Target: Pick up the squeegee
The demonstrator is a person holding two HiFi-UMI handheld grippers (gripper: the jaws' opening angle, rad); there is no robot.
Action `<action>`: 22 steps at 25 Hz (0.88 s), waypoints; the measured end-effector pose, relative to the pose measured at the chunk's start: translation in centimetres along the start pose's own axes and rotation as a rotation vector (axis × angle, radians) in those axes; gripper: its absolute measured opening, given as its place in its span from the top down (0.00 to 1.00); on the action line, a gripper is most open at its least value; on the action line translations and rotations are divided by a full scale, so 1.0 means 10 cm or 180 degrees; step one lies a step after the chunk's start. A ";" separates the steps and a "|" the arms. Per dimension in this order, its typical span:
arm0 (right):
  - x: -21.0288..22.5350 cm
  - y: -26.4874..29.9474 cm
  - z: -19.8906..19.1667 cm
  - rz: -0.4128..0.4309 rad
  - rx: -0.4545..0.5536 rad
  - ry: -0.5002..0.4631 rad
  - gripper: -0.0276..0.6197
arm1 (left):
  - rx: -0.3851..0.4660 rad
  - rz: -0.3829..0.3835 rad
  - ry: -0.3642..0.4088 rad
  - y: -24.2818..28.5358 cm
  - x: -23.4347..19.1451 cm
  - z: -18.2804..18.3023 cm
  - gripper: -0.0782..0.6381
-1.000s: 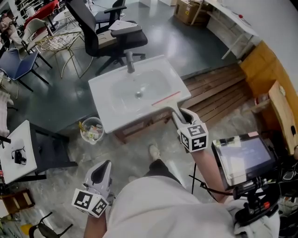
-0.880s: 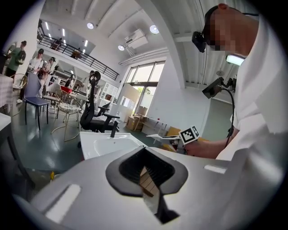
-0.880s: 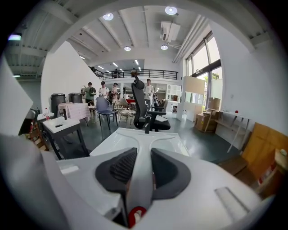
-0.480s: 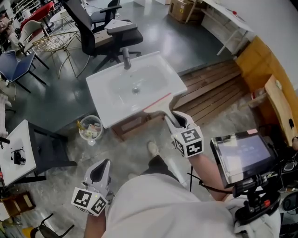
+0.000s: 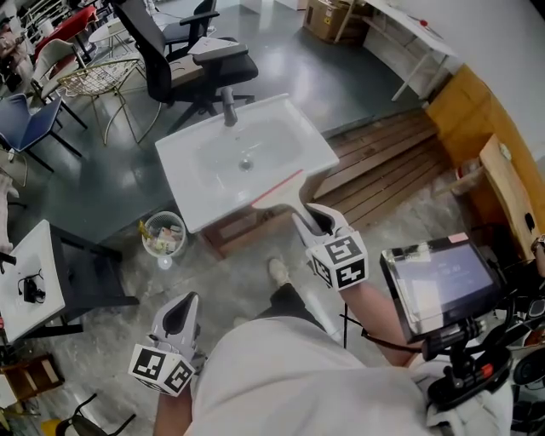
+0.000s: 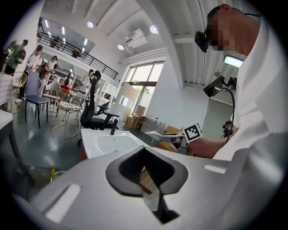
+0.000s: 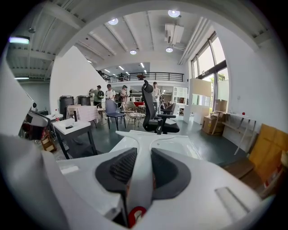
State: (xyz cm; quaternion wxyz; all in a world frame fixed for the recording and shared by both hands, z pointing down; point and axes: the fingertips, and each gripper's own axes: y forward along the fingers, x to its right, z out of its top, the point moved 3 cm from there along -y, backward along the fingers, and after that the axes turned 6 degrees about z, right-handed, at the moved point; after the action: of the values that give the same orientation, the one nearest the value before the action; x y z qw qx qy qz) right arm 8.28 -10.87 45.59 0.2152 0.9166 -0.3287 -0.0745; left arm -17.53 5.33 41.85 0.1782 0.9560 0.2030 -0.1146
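1. A clear round plastic bin stands on the floor just beside the front left corner of the sink. Yellow and white rubbish is seen inside it, but single pieces cannot be made out.
2. A white rectangular ceramic sink with a dark tap is set on a wooden stand. In its bowl only the drain is seen.
3. Brown cardboard boxes are stacked at the top. They are cut off by the frame edge and their contents are not shown.
4. At the far left, a small white square table is cut off by the frame edge. A small black object lies on it, too small to be identified.
5. The grey left gripper is held low beside the person's white-clad body. Its jaw tips are brought together and nothing is caught between them.
6. The white-handled squeegee with a red-edged blade is clamped by its handle in the right gripper. In the head view the blade is seen across the sink's front right rim, but whether it touches the rim cannot be told. Part of the handle is hidden by the dark pads.
7. At the right, a dark-framed screen is mounted on a stand, and its display is too washed out to be read.
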 end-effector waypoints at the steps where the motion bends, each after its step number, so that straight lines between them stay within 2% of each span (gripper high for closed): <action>1: -0.01 0.00 0.01 0.0011 0.0006 -0.0006 0.80 | 0.0001 0.0000 0.0000 0.00 0.00 0.00 0.88; 22: -0.07 0.00 0.07 0.0053 0.0038 -0.0012 0.80 | -0.0012 -0.0036 0.0004 0.03 -0.02 0.00 0.88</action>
State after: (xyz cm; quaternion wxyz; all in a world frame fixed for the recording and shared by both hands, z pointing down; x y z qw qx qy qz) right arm 7.50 -10.64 44.99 0.2097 0.9149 -0.3371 -0.0725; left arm -17.55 5.08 42.02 0.1792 0.9546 0.2087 -0.1147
